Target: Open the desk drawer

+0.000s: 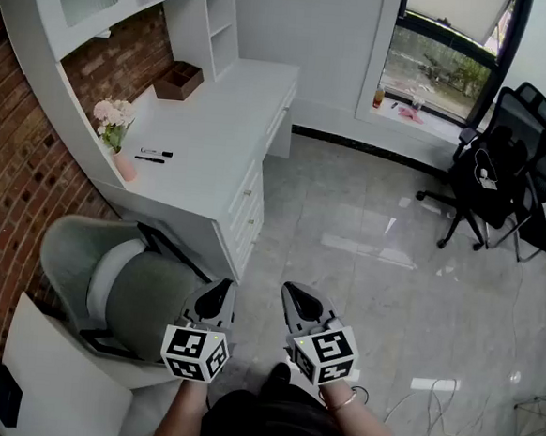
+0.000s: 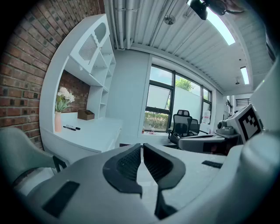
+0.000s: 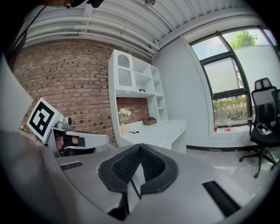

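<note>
White bench (image 1: 226,115) set along a brick wall, seen from above. Its drawers (image 1: 249,203) form a stack at the near end of the front, each shut flush and marked by a small knob. On the bench, a brown box (image 1: 178,80) stands open-topped at the far end, its inside too dark to read. A pink vase (image 1: 124,165) at the near end holds pale flowers (image 1: 112,115), with two pens (image 1: 154,155) lying just beside it. A green chair (image 1: 126,290) stands by the bench's near end and hides the foot of that end. The left gripper (image 1: 215,300) and right gripper (image 1: 301,304) are held side by side over the floor, well apart from the drawers. The fingers of each are clenched together with nothing between them. The person's forearms are cut off by the lower edge.
</note>
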Demonstrator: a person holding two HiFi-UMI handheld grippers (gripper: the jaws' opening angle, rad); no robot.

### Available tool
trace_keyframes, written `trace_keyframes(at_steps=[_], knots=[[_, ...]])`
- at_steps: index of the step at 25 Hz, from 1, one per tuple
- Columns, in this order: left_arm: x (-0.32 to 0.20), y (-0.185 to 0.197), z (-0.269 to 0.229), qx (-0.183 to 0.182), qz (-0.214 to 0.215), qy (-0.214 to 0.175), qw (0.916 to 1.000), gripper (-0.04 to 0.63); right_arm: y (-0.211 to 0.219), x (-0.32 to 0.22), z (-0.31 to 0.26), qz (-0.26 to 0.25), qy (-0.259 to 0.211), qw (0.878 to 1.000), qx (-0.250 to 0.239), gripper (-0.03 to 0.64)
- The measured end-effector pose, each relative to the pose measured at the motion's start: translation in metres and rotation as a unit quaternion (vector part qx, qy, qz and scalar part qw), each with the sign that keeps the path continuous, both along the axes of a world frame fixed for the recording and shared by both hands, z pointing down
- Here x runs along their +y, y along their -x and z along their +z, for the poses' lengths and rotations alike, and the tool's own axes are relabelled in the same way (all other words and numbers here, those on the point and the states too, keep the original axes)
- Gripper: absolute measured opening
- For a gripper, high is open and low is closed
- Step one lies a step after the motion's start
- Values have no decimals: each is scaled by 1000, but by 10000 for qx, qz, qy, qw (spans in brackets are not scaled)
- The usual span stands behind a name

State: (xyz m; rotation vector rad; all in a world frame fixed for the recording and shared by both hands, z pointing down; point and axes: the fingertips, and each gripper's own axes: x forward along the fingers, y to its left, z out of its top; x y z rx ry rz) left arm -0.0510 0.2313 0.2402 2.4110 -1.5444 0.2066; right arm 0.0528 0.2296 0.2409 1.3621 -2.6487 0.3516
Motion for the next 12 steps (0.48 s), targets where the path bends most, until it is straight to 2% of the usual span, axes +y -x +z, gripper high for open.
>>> trace_keyframes(at_steps=[12], knots=[[-3,2,5,7,-268,102,9996,26,-28,-8,5,-180,164,9987,-443,2]])
